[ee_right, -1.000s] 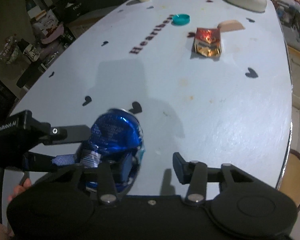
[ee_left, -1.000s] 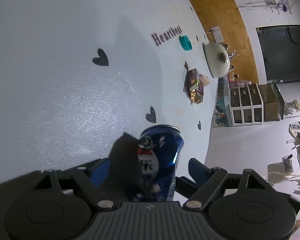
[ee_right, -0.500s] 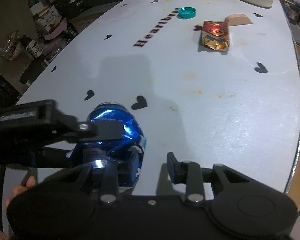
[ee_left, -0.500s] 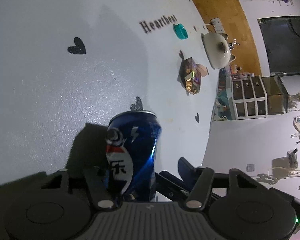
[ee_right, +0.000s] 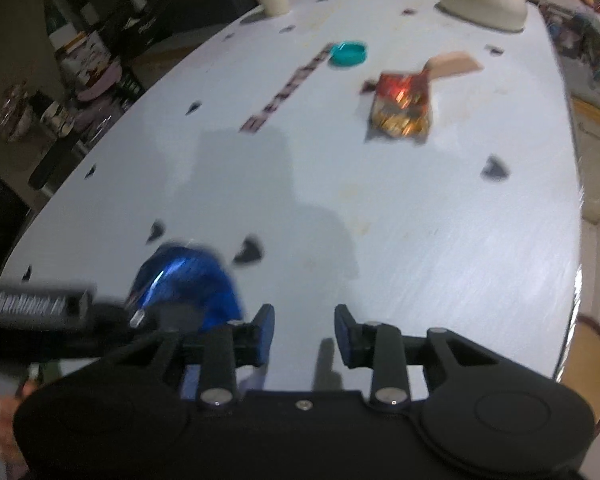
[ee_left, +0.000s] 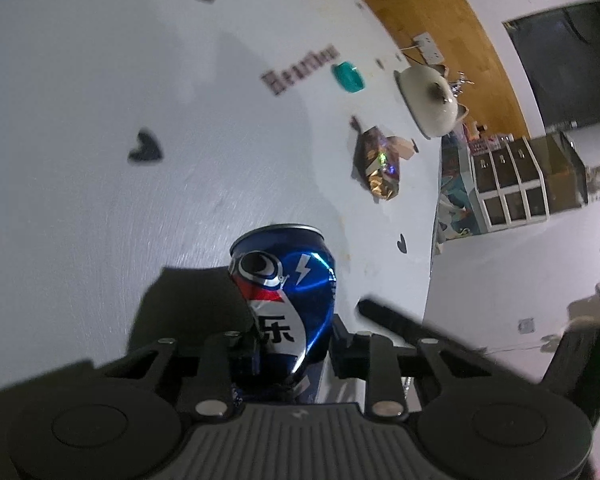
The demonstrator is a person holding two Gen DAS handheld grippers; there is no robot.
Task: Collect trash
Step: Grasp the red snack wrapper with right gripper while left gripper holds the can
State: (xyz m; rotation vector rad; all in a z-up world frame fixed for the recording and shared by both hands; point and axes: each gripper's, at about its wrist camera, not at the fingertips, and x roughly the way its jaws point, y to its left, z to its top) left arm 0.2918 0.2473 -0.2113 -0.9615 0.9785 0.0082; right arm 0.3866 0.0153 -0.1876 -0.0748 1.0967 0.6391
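1. My left gripper [ee_left: 292,350] had just been closing and pinched the blue can [ee_left: 288,296] by its lower body, so the can stood up between the pads, above the white table [ee_left: 100,128].
2. My right gripper [ee_right: 303,330] had its jaws a little apart with nothing between them; the can [ee_right: 188,280] sat to its left, outside them, so I judged the can now rested with the left alone.
3. The foil wrapper [ee_right: 402,110] and teal cap [ee_right: 348,53] lay far across the table, uncollected.
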